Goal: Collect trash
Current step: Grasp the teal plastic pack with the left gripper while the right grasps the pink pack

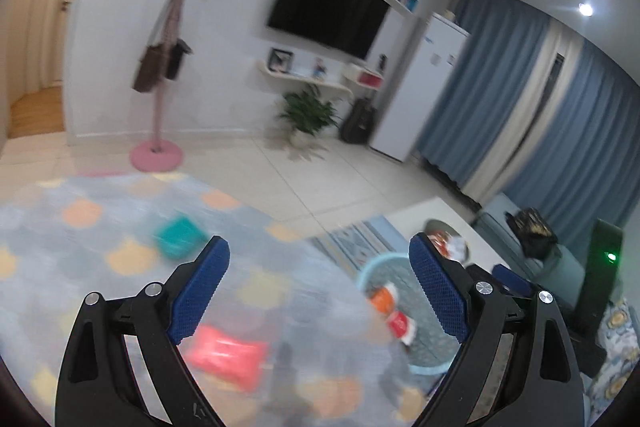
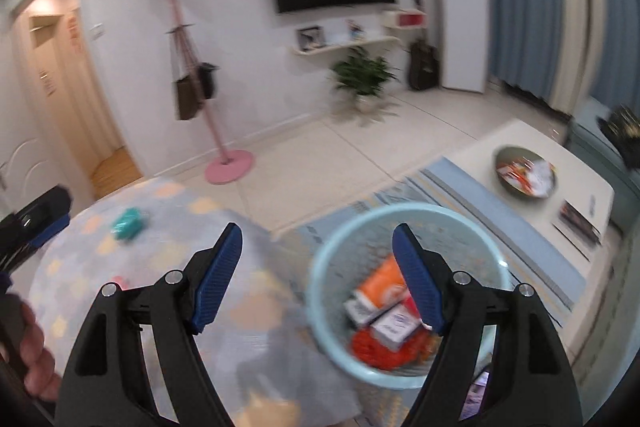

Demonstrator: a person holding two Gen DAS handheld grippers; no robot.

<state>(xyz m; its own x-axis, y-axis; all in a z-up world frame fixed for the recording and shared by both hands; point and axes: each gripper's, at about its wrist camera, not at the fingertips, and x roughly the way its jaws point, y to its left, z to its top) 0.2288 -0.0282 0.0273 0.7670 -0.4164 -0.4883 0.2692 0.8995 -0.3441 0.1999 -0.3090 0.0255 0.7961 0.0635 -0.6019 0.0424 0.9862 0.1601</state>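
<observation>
A light blue waste basket (image 2: 332, 259) stands on the floor beside a round table with a patterned cloth (image 2: 160, 259); it holds orange, red and white packets. It also shows in the left wrist view (image 1: 372, 273). My right gripper (image 2: 318, 279) is open and empty, above the table's edge and the basket. My left gripper (image 1: 320, 291) is open and empty above the table. A red packet (image 1: 226, 355) lies on the cloth just below the left gripper's fingers. A teal packet (image 1: 178, 235) lies farther off on the cloth, also seen in the right wrist view (image 2: 127, 224).
A low white coffee table (image 2: 520, 211) with a bowl of snacks (image 2: 525, 173) stands right of the basket on a striped rug. A pink coat stand (image 2: 229, 165), a potted plant (image 2: 362, 77) and a wall TV are across the tiled floor.
</observation>
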